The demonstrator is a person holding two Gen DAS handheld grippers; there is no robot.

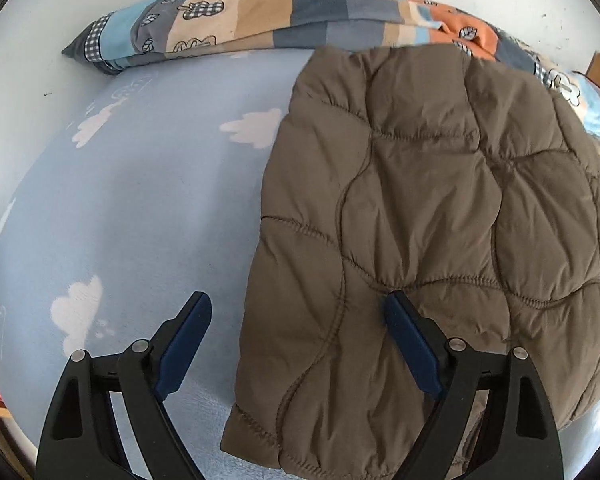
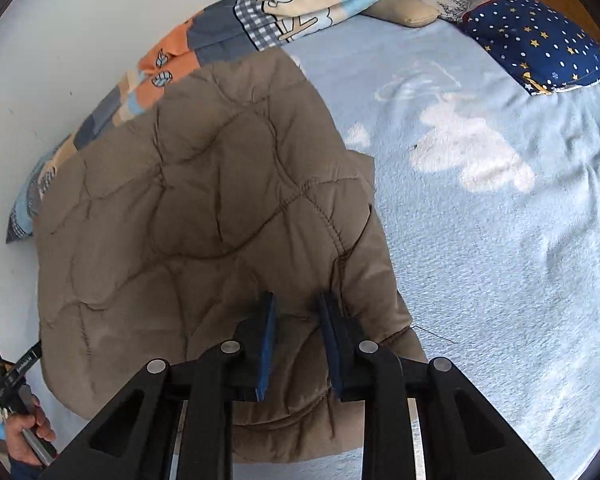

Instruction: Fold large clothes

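Observation:
A brown quilted puffer jacket [image 1: 428, 216] lies folded on the light blue cloud-print bed sheet [image 1: 148, 200]. It also shows in the right wrist view [image 2: 204, 216]. My left gripper [image 1: 298, 308] is open wide above the jacket's near left edge, with one blue finger over the sheet and the other over the jacket. My right gripper [image 2: 296, 308] is narrowed, and its blue fingers [image 2: 268, 336] pinch a fold of the jacket near its right edge.
A rolled patchwork blanket [image 1: 260, 24] lies along the white wall behind the jacket. A navy star-print pillow [image 2: 540, 40] and a beige stuffed toy [image 2: 412, 10] sit at the bed's far right. Bare sheet [image 2: 500, 240] spreads right of the jacket.

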